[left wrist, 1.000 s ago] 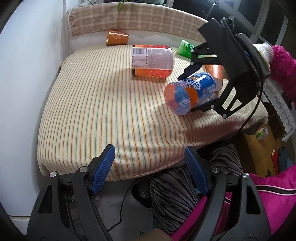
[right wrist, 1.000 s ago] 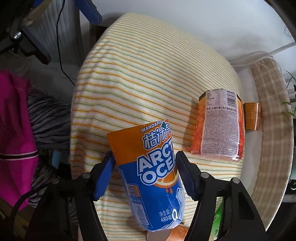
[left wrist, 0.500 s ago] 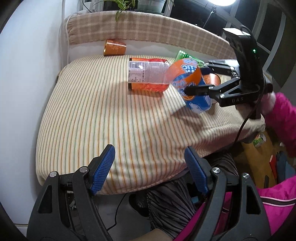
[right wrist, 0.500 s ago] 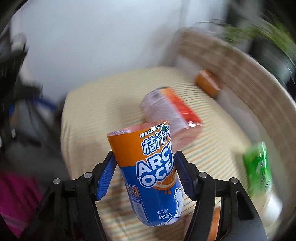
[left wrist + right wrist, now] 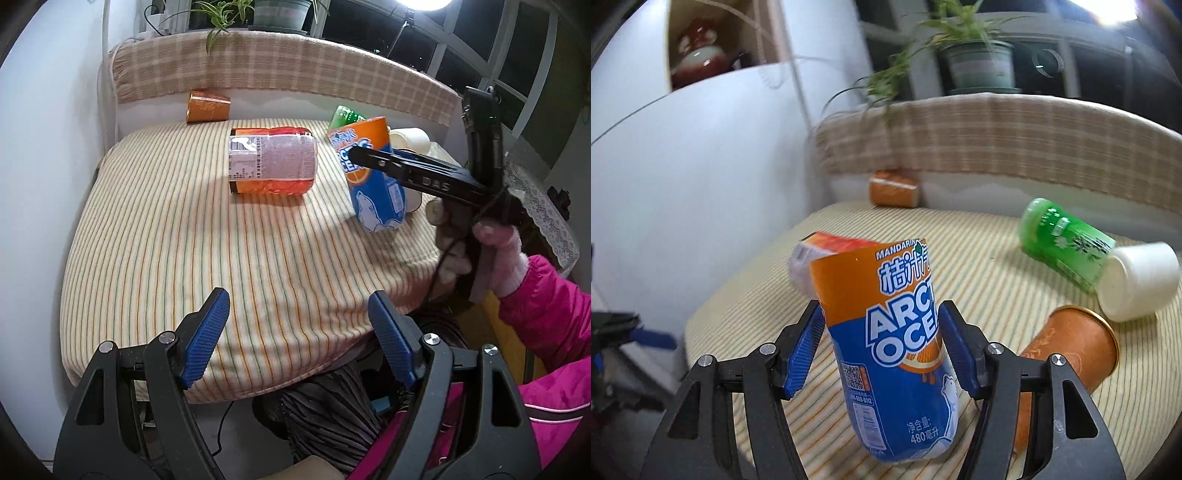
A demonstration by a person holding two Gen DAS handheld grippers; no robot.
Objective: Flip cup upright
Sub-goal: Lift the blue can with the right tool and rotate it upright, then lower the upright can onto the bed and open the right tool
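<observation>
Orange-and-blue cup (image 5: 901,354), clamped in the right tool (image 5: 882,350), hangs nearly upright above the striped desk (image 5: 155,229); next, lower and release. Left tool (image 5: 299,332) gapes, idle.

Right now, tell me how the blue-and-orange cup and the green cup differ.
The blue-and-orange cup is nearly upright, open end up; the green cup lies on its side. The right gripper is shut on the blue-and-orange cup, whereas the green cup lies untouched against a white cup. Both have printed labels and sit over the striped cloth.
</observation>
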